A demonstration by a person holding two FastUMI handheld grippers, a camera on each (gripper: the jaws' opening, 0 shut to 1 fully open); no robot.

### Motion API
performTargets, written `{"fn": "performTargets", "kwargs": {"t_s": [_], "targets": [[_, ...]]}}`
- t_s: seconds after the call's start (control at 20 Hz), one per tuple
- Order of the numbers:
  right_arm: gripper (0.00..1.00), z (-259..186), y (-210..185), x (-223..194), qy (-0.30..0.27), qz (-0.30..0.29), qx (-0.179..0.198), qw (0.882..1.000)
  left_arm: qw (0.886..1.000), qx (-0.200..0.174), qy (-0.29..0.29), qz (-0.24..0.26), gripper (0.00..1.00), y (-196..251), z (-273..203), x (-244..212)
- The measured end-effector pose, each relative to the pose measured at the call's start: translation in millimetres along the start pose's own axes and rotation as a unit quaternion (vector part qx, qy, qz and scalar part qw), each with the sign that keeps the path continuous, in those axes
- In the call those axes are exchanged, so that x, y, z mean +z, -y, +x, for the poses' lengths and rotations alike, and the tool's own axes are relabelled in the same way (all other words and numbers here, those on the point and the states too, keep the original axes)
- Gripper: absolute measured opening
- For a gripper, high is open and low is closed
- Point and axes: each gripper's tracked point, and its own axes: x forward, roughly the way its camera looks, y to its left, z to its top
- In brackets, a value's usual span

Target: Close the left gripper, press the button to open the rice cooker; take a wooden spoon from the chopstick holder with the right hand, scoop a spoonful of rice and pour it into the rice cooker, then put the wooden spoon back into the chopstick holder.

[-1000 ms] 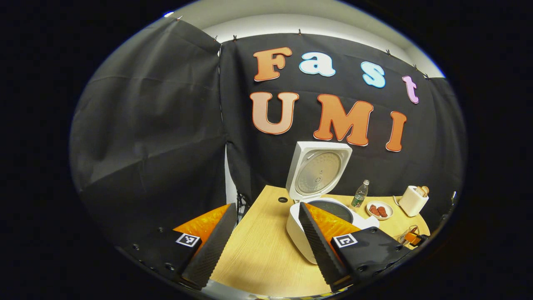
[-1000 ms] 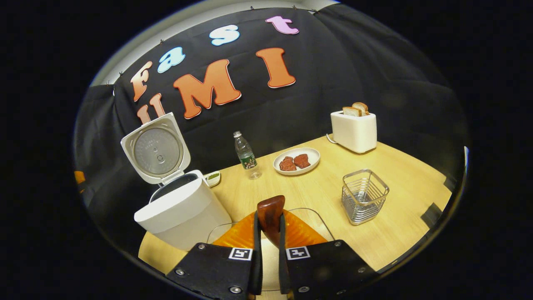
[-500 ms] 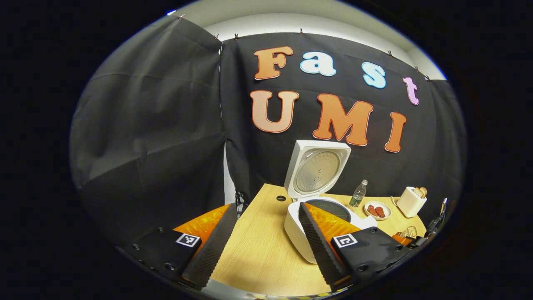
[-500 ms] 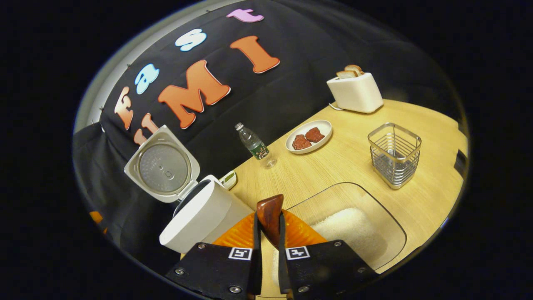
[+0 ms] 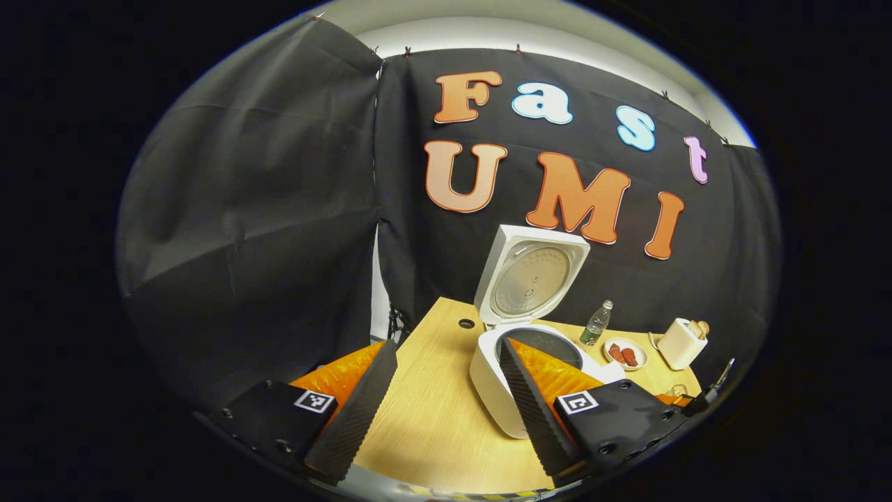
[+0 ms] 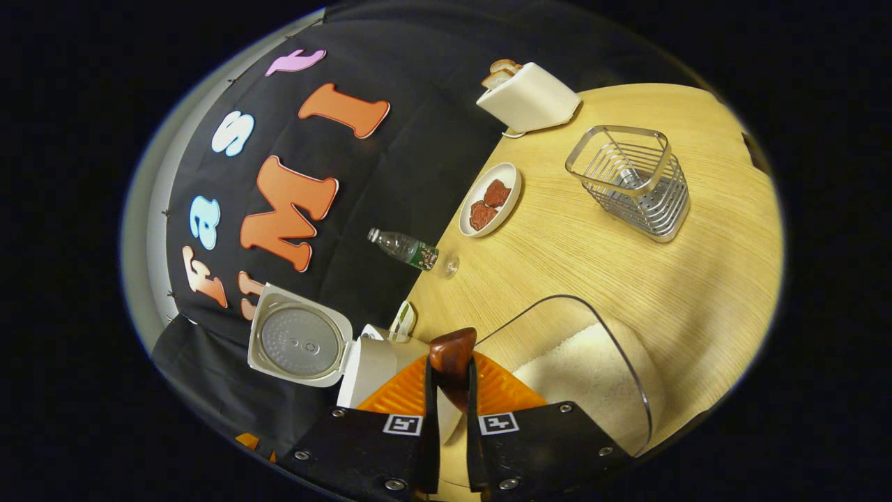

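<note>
The white rice cooker (image 5: 488, 383) stands on the wooden table with its lid (image 5: 531, 279) swung up and the dark inner pot showing. My left gripper (image 5: 442, 390) hovers open just left of it, nothing between its fingers. In the right gripper view my right gripper (image 6: 451, 380) is shut on the dark wooden spoon's handle (image 6: 453, 352), rolled steeply over a clear container of white rice (image 6: 585, 369). The spoon's bowl is hidden below the fingers. The rice cooker (image 6: 373, 366) lies to the left with its lid (image 6: 300, 343) up. The wire chopstick holder (image 6: 631, 181) stands empty beyond the rice.
A water bottle (image 6: 411, 249), a plate with two reddish pieces (image 6: 490, 201) and a white toaster with bread (image 6: 529, 97) line the table's back edge. A small dish (image 6: 403, 321) sits beside the cooker. In the left gripper view the table has a cable hole (image 5: 466, 323).
My right gripper has rolled sharply with the spoon, so its view tilts and the rice container has come closer under the fingers. The left gripper has drifted back slightly and stays open.
</note>
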Motion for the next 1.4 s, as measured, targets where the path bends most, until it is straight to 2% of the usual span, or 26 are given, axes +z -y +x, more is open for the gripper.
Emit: {"fn": "performTargets", "kwargs": {"t_s": [0.35, 0.75, 0.9, 1.4], "targets": [[0.15, -24, -14, 44, 0.032, 0.066, 0.027, 0.997, 1.0, -0.006, 0.015, 0.001, 1.0, 9, 1, 10], [0.15, -39, -36, 68, 0.038, 0.12, 0.043, 0.991, 1.0, -0.013, 0.025, 0.01, 1.0, 19, 5, 17], [0.15, -39, -62, 72, 0.033, 0.138, 0.058, 0.988, 0.999, -0.018, 0.028, 0.012, 1.0, 24, 8, 19], [0.15, -19, -153, 98, 0.023, 0.141, 0.112, 0.983, 0.999, -0.018, 0.039, 0.011, 1.0, 26, 25, 29]]}}
